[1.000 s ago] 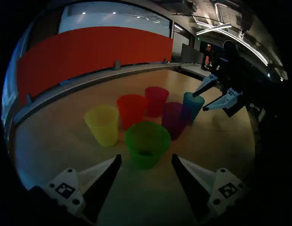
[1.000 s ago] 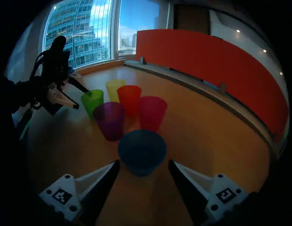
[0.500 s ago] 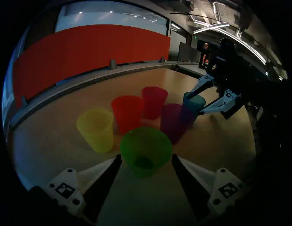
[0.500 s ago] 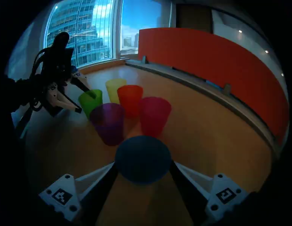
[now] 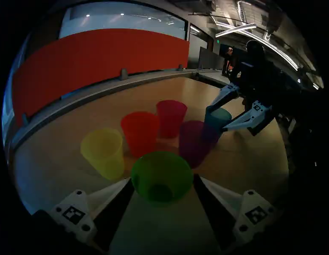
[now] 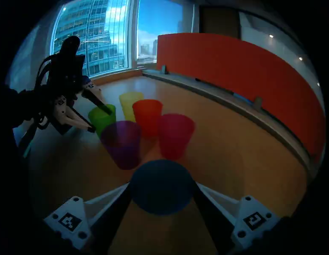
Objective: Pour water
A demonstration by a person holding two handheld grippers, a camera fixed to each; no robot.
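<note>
on the wooden table (image 5: 245, 159), in the left gripper view, a yellow cup (image 5: 102, 153) stands farthest left, with an orange-red cup (image 5: 140, 131) just beside it. next comes the green cup (image 5: 161, 187), upright at the bottom centre between the spread fingers of the left gripper (image 5: 163, 177). each finger's inner edge meets the cup's side, though whether they press on it cannot be told. behind it stands a pink cup (image 5: 170, 118), then a purple cup (image 5: 193, 142), and just beside that the blue cup (image 5: 220, 121), flanked by the spread fingers of the right gripper (image 5: 216, 118). in the right gripper view the left gripper (image 6: 102, 122) sits at the left, a finger on either side of the green cup. the blue cup stands upright at the bottom centre between the right gripper's own wide-apart fingers, their edges at its sides.
</note>
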